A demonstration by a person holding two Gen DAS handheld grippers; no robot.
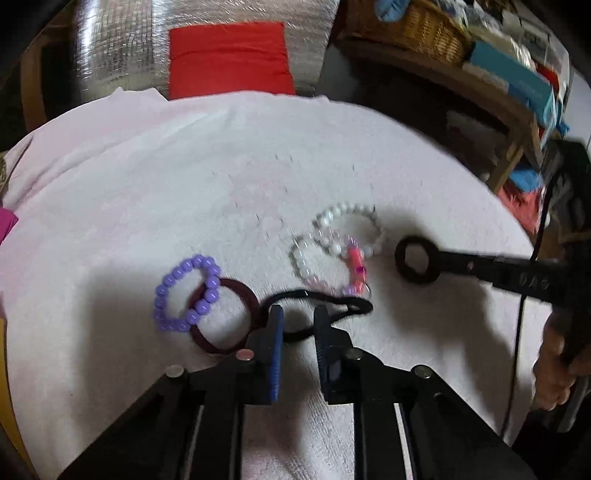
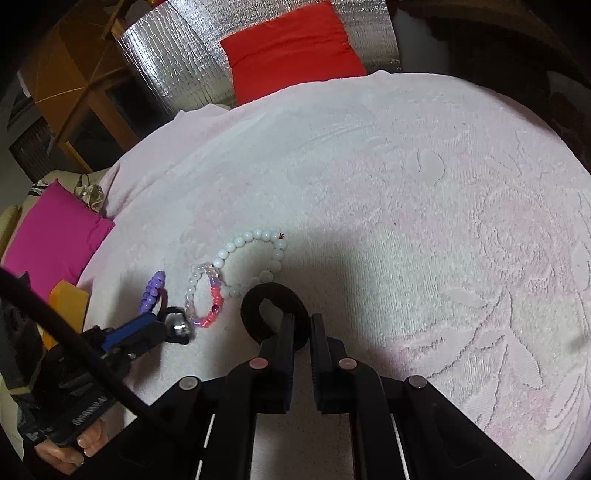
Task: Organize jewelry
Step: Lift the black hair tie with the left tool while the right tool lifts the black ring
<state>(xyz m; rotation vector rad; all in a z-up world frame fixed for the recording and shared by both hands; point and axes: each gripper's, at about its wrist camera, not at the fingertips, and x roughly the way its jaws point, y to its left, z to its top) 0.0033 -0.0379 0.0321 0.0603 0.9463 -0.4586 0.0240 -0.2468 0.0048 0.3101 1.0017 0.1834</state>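
Observation:
On a pale pink towel (image 1: 184, 177) lie a purple bead bracelet (image 1: 186, 293), a dark maroon hair ring (image 1: 225, 317), a thin black hair tie (image 1: 317, 308), a white bead bracelet (image 1: 351, 229) and a clear-and-pink bead bracelet (image 1: 328, 266). My left gripper (image 1: 298, 317) is open, its fingers on either side of the black hair tie. My right gripper (image 2: 303, 325) is shut on a thick black ring (image 2: 273, 310), held just above the towel next to the white bracelet (image 2: 255, 258). The ring also shows in the left wrist view (image 1: 417, 264).
A red cushion (image 1: 229, 59) leans on silver foil sheeting (image 1: 110, 48) behind the towel. A magenta cushion (image 2: 51, 236) lies at the left. Wooden shelves with a wicker basket (image 1: 432, 29) and boxes stand at the right.

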